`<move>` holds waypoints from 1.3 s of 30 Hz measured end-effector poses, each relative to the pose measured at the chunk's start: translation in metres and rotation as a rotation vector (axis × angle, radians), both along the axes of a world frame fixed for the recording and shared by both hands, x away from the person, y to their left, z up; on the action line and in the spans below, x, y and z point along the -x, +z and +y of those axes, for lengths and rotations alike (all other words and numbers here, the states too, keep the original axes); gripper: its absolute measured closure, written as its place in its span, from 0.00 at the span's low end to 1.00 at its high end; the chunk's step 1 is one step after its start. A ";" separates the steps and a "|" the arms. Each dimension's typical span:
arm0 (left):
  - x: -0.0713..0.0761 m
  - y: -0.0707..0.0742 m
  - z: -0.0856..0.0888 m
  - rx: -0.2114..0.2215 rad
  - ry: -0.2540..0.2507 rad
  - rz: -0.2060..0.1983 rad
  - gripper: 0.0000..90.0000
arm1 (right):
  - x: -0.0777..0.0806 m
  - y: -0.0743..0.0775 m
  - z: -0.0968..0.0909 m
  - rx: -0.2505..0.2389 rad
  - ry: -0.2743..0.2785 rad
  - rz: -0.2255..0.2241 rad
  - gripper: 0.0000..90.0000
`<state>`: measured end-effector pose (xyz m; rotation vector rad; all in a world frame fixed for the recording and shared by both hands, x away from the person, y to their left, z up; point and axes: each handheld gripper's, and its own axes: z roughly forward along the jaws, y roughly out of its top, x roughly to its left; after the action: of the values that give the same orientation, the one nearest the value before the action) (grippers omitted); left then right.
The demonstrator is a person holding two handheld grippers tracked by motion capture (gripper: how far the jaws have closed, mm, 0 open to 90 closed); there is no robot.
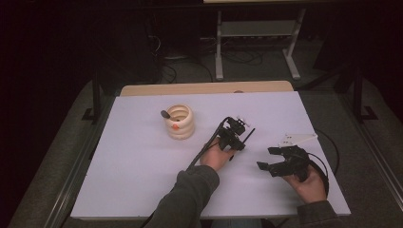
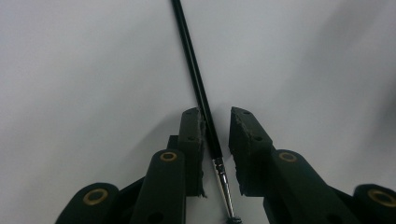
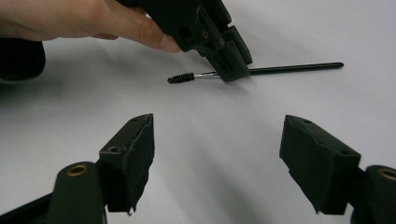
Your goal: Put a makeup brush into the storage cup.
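black tongs with brass rivets; grey-green sleeves.

A grey stand and cables lie beyond the table.

- High view looks down on my table.
- My left gripper view hugs the brush.
- My right gripper view faces it too.

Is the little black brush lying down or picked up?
Lying down. The mascara brush rests flat on the white table, between the left gripper's jaws, which haven't closed.
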<state>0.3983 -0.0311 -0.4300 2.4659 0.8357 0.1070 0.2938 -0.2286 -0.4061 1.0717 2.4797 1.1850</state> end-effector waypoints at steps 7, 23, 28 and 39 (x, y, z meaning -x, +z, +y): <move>0.004 -0.002 -0.004 -0.031 -0.004 -0.050 0.89 | 0.000 0.000 0.001 0.003 0.007 -0.008 0.28; 0.004 0.002 -0.013 -0.095 0.007 -0.052 0.96 | 0.000 -0.001 0.002 0.007 0.014 -0.006 0.28; 0.004 0.004 -0.011 -0.099 -0.008 -0.064 0.96 | 0.001 -0.002 0.001 0.004 0.003 0.005 0.28; 0.007 0.019 0.006 -0.049 -0.016 -0.064 0.96 | 0.001 -0.001 0.001 0.001 0.004 -0.003 0.28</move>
<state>0.3912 -0.0254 -0.4107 2.5001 0.7949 0.2016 0.2924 -0.2274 -0.4072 1.0649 2.4810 1.1855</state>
